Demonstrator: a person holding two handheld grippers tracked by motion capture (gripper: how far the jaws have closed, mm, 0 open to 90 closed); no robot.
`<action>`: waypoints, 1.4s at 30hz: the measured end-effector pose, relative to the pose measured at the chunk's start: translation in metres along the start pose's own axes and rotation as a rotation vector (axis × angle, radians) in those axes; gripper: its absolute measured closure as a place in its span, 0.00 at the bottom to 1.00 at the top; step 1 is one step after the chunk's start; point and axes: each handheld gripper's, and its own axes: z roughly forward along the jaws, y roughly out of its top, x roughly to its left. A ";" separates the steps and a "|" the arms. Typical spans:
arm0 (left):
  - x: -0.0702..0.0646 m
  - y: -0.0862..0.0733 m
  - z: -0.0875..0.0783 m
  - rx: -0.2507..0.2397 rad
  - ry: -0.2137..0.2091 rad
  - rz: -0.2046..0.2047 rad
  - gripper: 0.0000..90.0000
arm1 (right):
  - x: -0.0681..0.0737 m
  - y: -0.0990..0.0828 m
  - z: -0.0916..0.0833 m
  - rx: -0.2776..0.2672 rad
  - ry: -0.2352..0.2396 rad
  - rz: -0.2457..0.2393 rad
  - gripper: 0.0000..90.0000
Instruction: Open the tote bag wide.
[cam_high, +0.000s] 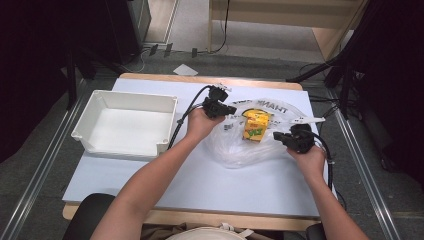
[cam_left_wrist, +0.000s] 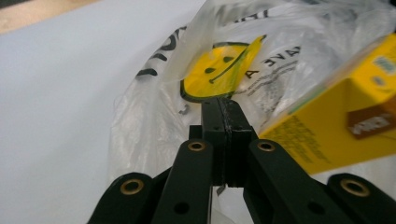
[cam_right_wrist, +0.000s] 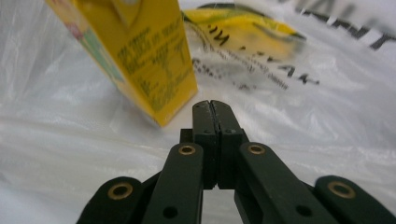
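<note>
A clear plastic bag (cam_high: 240, 150) printed with a yellow smiley face lies crumpled on the white table right of centre. A yellow carton (cam_high: 255, 125) stands tilted on it; I cannot tell whether it is inside the film. My left gripper (cam_high: 232, 109) sits at the bag's left edge, pointing right toward the carton. In the left gripper view its jaws (cam_left_wrist: 223, 105) are pressed together over the bag (cam_left_wrist: 154, 121), with the carton (cam_left_wrist: 336, 126) just to the right. My right gripper (cam_high: 276, 135) is at the bag's right side, shut (cam_right_wrist: 211, 106), its tips just below the carton (cam_right_wrist: 140, 51).
A white rectangular bin (cam_high: 125, 97) stands open at the table's left. A white strip of the bag (cam_high: 307, 120) trails to the right past the right gripper. Bare tabletop (cam_high: 200, 180) lies in front, toward the person. Black cables run from both grippers.
</note>
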 end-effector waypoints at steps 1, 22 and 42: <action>0.001 -0.002 0.006 0.007 0.003 -0.005 1.00 | 0.001 -0.003 0.000 0.001 -0.005 -0.001 1.00; 0.033 -0.023 0.038 0.046 0.085 -0.070 1.00 | -0.002 -0.050 -0.013 0.030 0.015 -0.042 1.00; 0.049 -0.024 0.032 0.027 0.154 -0.082 1.00 | -0.003 -0.062 -0.020 -0.004 0.023 -0.087 1.00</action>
